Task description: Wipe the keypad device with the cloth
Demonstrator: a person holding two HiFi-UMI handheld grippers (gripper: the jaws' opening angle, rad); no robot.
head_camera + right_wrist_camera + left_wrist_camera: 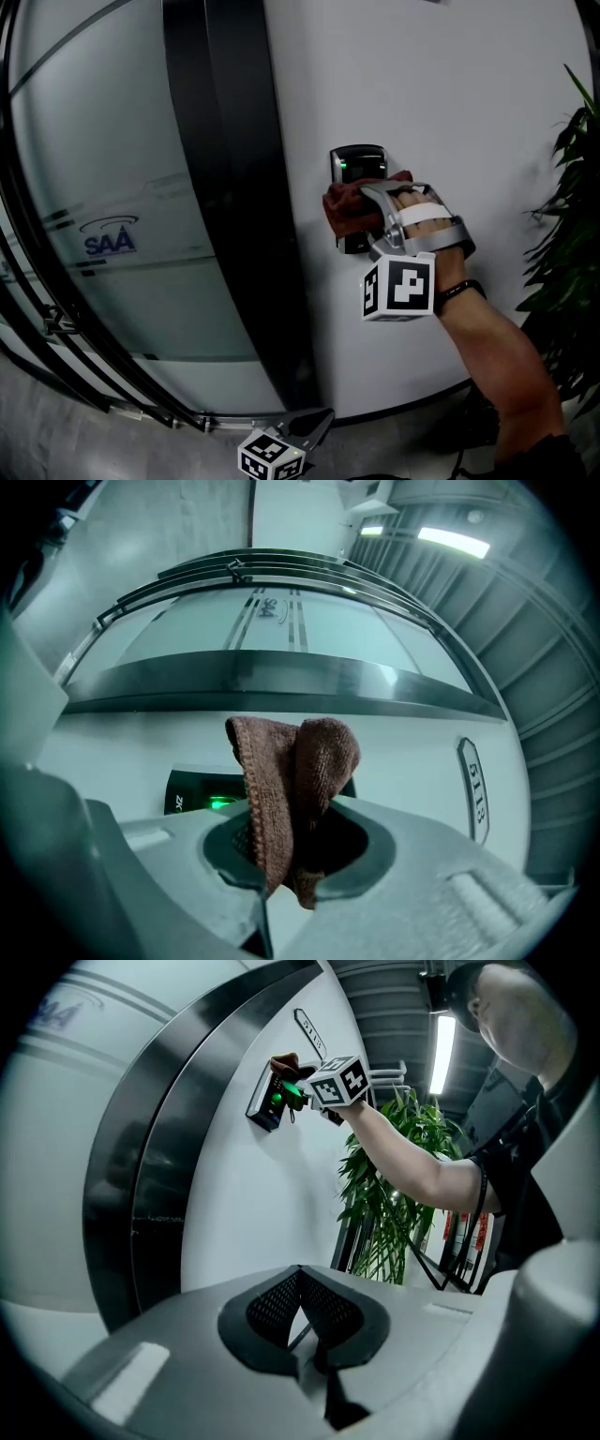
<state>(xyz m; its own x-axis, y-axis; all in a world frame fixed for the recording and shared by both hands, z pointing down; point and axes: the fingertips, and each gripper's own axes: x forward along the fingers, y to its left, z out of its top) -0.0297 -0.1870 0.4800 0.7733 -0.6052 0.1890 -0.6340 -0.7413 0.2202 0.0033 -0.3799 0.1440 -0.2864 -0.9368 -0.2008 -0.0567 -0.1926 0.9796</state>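
A black keypad device (357, 163) with a green light is fixed to the white wall. My right gripper (368, 221) is shut on a brown cloth (349, 210) and presses it against the device's lower part, covering it. In the right gripper view the cloth (300, 761) sticks up from between the jaws of the right gripper (295, 808), with the keypad (200, 795) just behind at the left. The left gripper (322, 418) hangs low by the wall base, away from the device. Seen in its own view, the left gripper (300, 1277) is shut and holds nothing.
A dark curved door post (234, 187) and frosted glass with a blue logo (108, 239) stand left of the keypad. A green plant (567, 234) grows at the right. A numbered oval plate (472, 787) is on the wall beyond the device.
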